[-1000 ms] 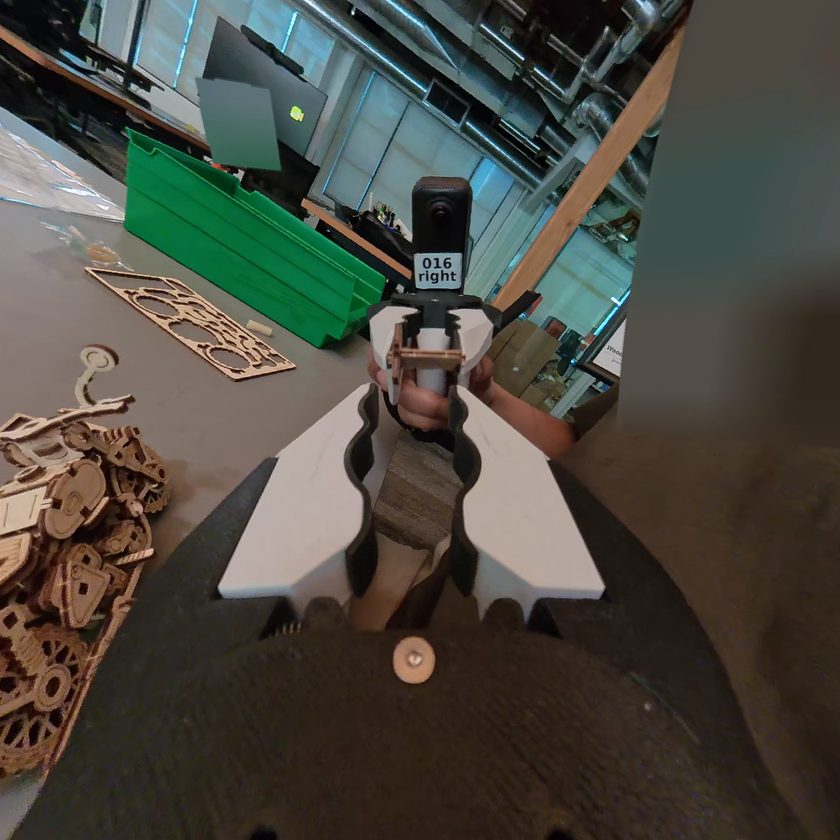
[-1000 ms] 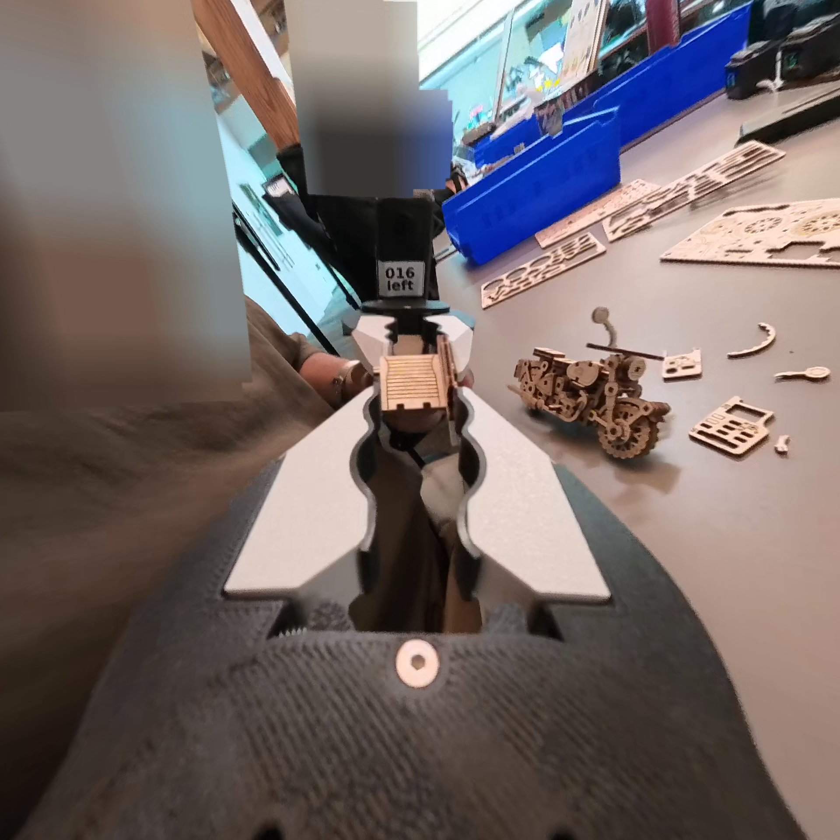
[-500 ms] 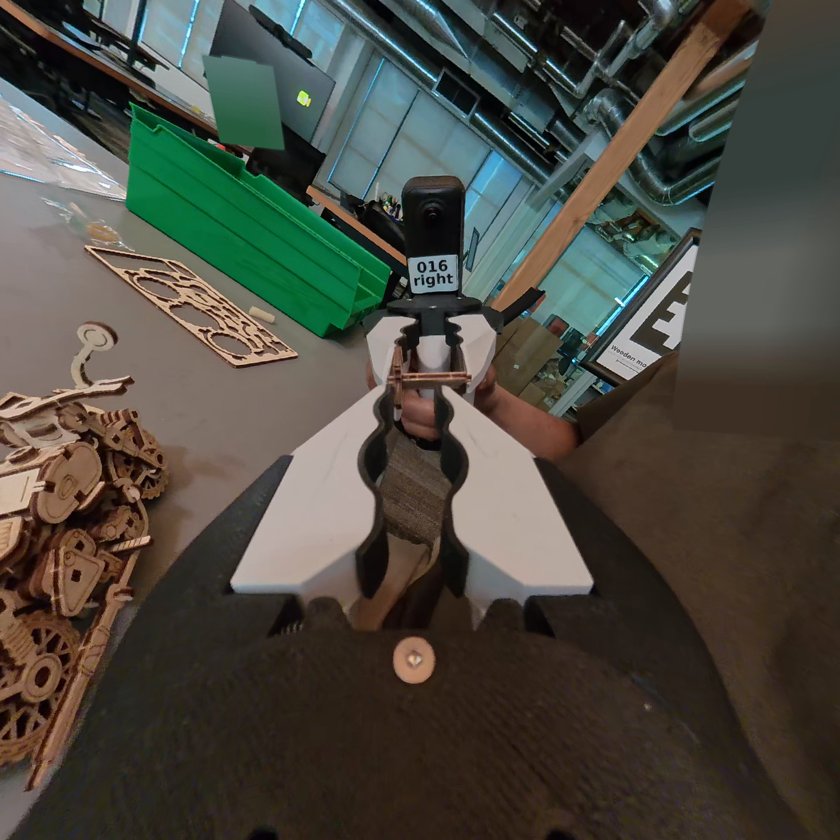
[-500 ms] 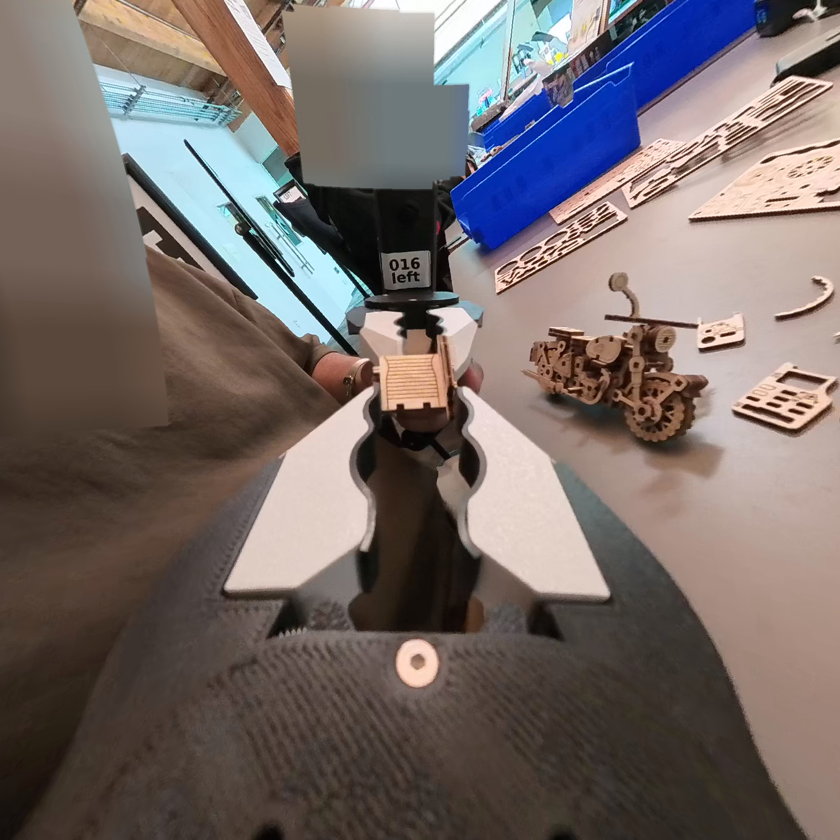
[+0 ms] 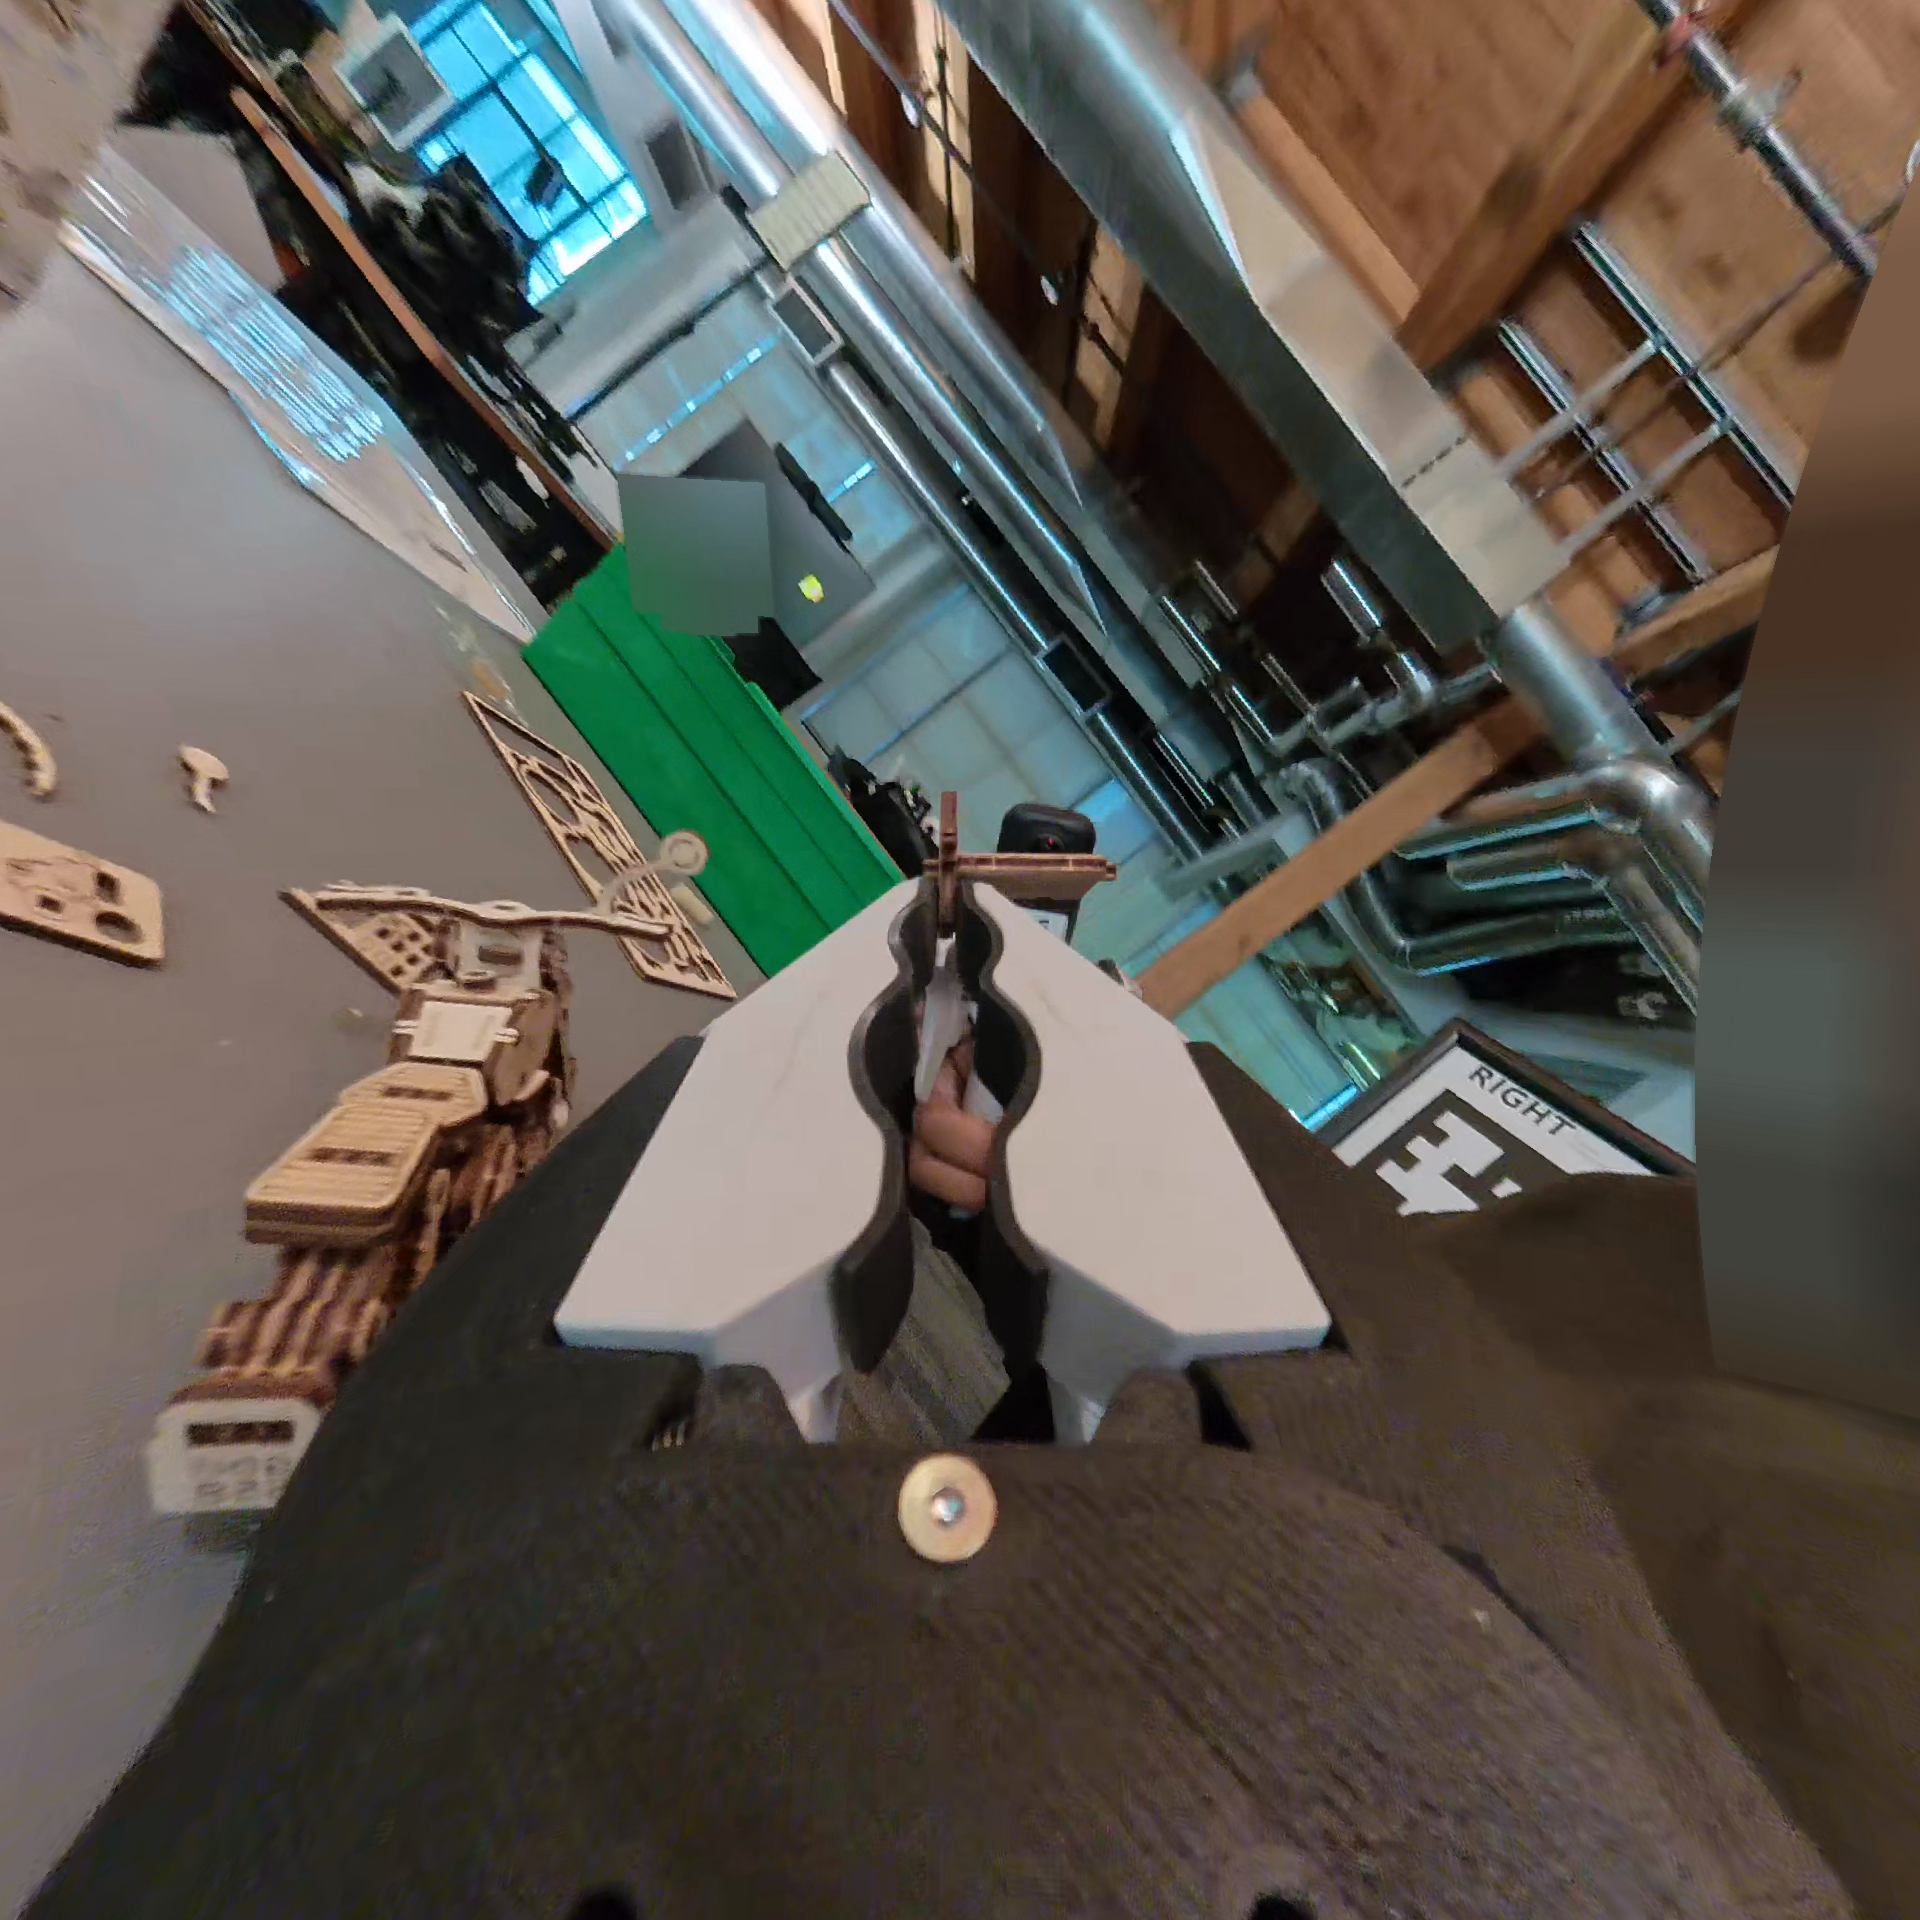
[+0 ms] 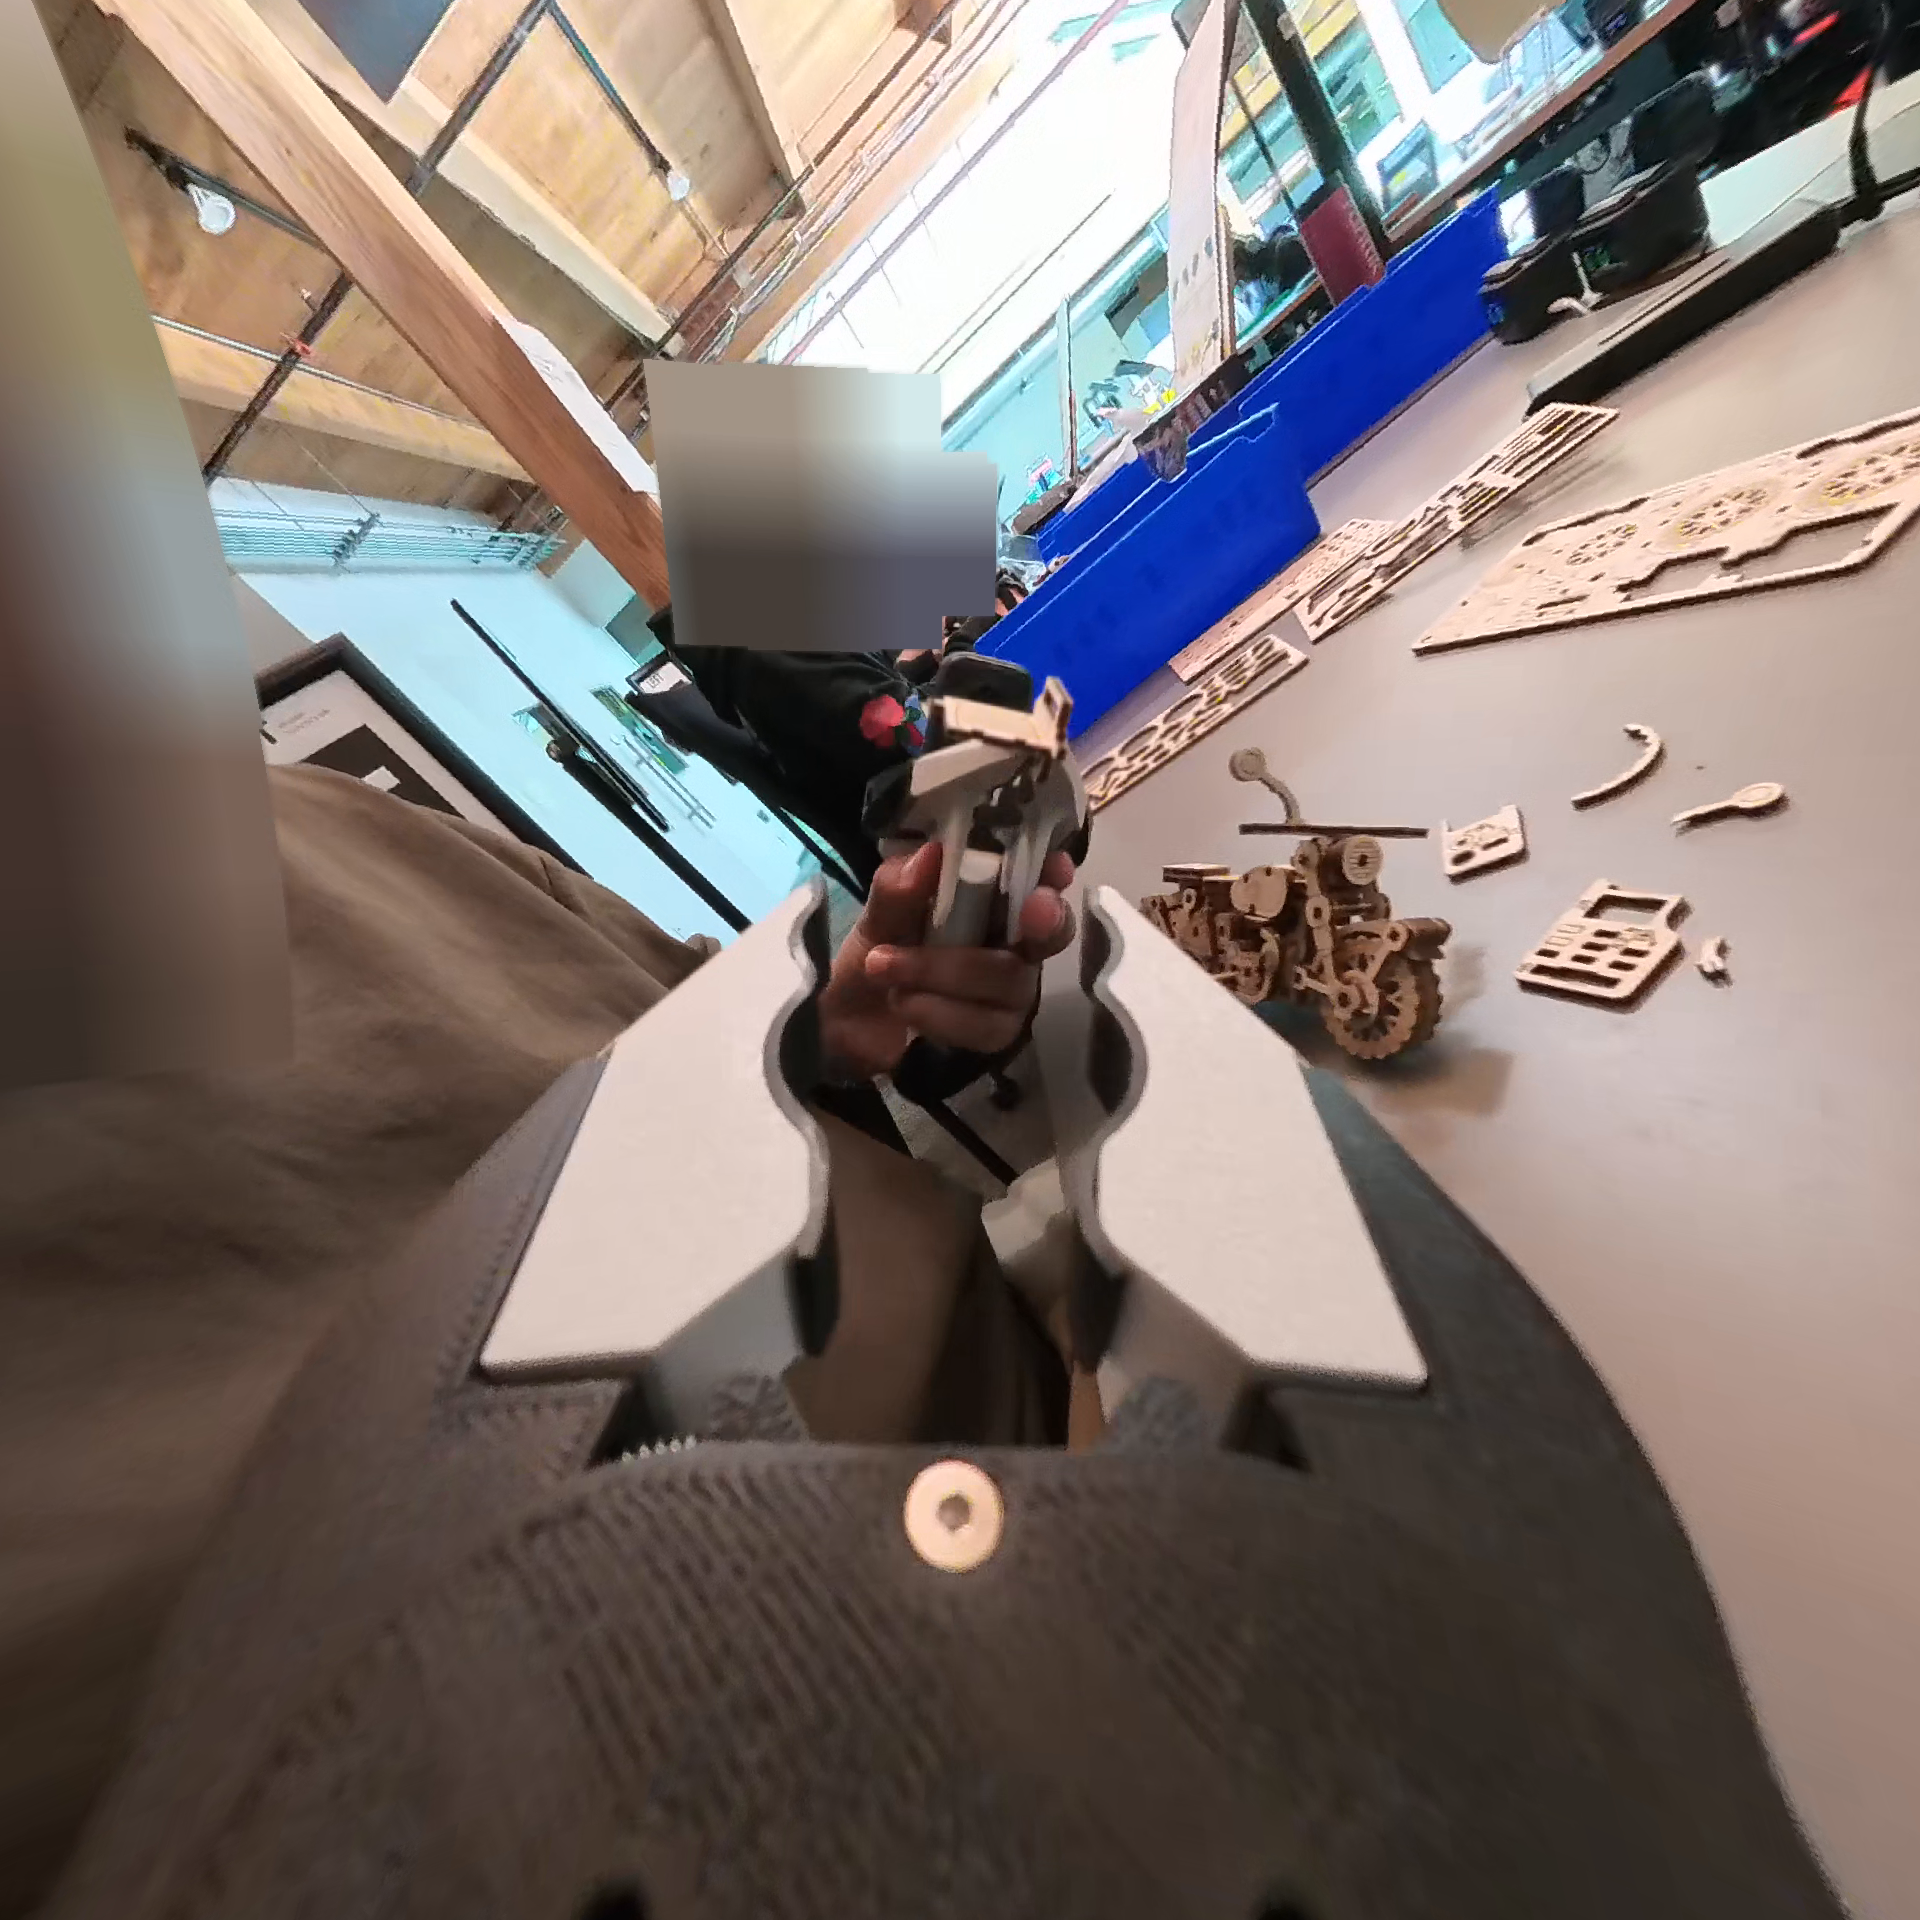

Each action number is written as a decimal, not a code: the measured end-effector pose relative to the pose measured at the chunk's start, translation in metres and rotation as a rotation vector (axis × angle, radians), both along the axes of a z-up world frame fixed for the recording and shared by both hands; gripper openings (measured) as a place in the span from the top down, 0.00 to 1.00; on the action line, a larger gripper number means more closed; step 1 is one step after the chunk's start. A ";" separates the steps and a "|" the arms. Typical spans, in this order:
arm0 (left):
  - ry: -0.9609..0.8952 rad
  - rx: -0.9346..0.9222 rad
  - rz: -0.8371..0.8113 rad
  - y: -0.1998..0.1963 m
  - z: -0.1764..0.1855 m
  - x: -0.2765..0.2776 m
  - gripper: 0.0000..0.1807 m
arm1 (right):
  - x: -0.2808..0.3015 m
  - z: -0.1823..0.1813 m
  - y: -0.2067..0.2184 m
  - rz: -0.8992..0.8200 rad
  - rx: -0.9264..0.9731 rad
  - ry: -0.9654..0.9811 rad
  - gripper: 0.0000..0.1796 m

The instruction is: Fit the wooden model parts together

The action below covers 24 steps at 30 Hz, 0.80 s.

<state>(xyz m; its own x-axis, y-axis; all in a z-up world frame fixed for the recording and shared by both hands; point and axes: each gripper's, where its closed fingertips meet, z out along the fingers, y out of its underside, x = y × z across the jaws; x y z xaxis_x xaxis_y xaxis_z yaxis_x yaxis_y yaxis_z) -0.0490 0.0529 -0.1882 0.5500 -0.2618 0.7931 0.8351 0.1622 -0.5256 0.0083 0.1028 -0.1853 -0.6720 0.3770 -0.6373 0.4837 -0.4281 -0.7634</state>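
The grey table (image 6: 1662, 1195) carries a blue bin (image 6: 1174, 561), a green bin (image 5: 707, 769) and cut-out wooden sheets (image 6: 1683, 540). The assembled wooden motorcycle (image 6: 1309, 935) stands on the table near loose flat pieces (image 6: 1600, 940). The left gripper (image 5: 948, 894) is clamped on a small wooden sub-assembly (image 5: 1013, 871), held in the air above the table edge, a thin plate pinched between its tips. The right gripper (image 6: 951, 914) is empty, fingers (image 6: 717, 1101) spread apart, facing the left gripper.
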 end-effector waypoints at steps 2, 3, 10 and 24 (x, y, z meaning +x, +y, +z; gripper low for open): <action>-0.001 0.009 0.023 -0.002 0.002 -0.004 1.00 | 0.000 -0.003 -0.001 0.005 0.006 -0.008 0.74; -0.002 0.005 0.030 -0.003 0.002 -0.005 1.00 | 0.000 -0.004 -0.002 0.008 0.013 -0.010 0.74; -0.048 0.010 0.022 -0.003 0.000 -0.008 1.00 | 0.001 -0.014 -0.009 0.011 0.103 -0.009 0.74; -0.042 0.047 -0.038 -0.001 0.003 0.003 1.00 | -0.002 -0.020 -0.005 -0.005 0.110 -0.033 0.76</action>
<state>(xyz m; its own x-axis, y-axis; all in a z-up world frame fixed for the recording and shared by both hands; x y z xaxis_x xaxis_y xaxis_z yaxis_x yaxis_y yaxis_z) -0.0464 0.0518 -0.1848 0.5054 -0.3193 0.8016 0.8623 0.1536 -0.4825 0.0065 0.0974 -0.2056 -0.6491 0.4489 -0.6141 0.5077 -0.3455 -0.7892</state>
